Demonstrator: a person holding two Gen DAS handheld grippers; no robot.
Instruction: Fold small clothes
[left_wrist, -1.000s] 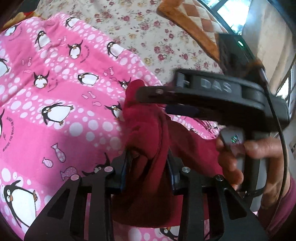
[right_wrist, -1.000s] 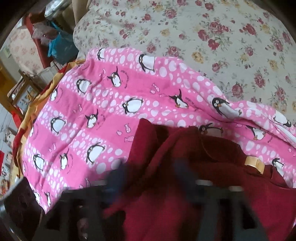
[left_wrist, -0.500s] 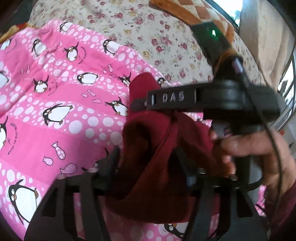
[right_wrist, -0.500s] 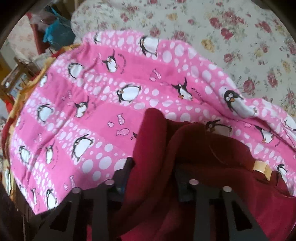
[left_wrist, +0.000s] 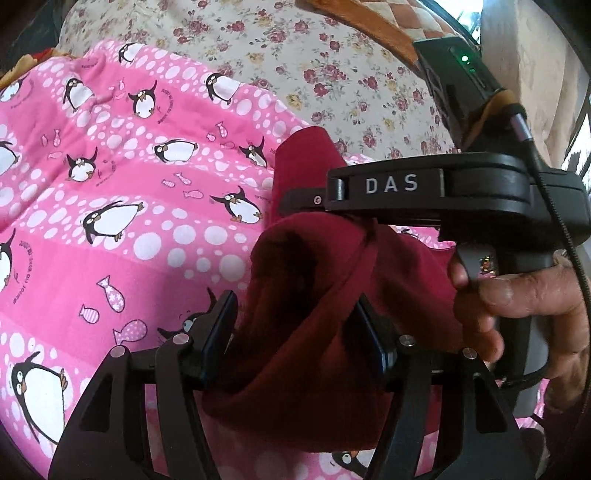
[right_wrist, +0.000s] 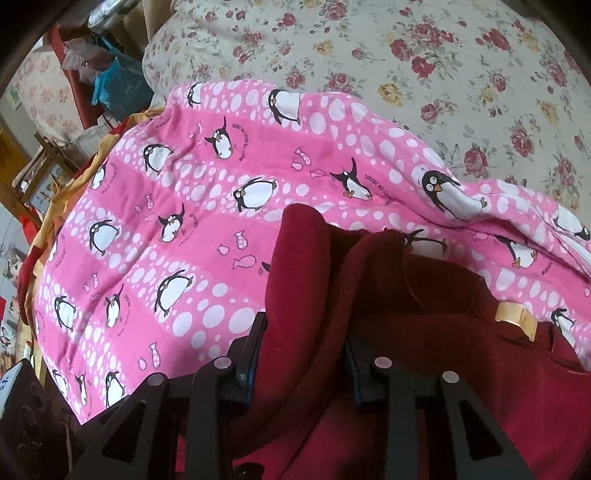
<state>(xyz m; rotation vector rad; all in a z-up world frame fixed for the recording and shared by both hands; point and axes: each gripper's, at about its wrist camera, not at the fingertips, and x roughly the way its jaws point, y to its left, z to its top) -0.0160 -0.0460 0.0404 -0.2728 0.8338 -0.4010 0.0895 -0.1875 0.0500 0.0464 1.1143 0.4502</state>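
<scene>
A small dark red garment (left_wrist: 314, 295) hangs bunched over a pink penguin blanket (left_wrist: 110, 184). My left gripper (left_wrist: 299, 332) is shut on a fold of it. In the left wrist view the right gripper's black body marked DAS (left_wrist: 424, 192) sits just ahead, held by a hand (left_wrist: 528, 306), with cloth caught at its tip. In the right wrist view my right gripper (right_wrist: 303, 350) is shut on another fold of the red garment (right_wrist: 406, 332), whose yellow neck label (right_wrist: 515, 317) shows at the right. Both fingertips are buried in cloth.
The pink blanket (right_wrist: 221, 221) lies over a floral bedsheet (right_wrist: 443, 74). An orange checked cushion (left_wrist: 369, 18) sits at the far edge in the left wrist view. Furniture and a blue bag (right_wrist: 118, 85) stand beyond the bed's left side.
The two grippers have lifted the red garment slightly and shifted it; the right gripper's body moved a little lower and right in the left wrist view. Both grips are unchanged.
</scene>
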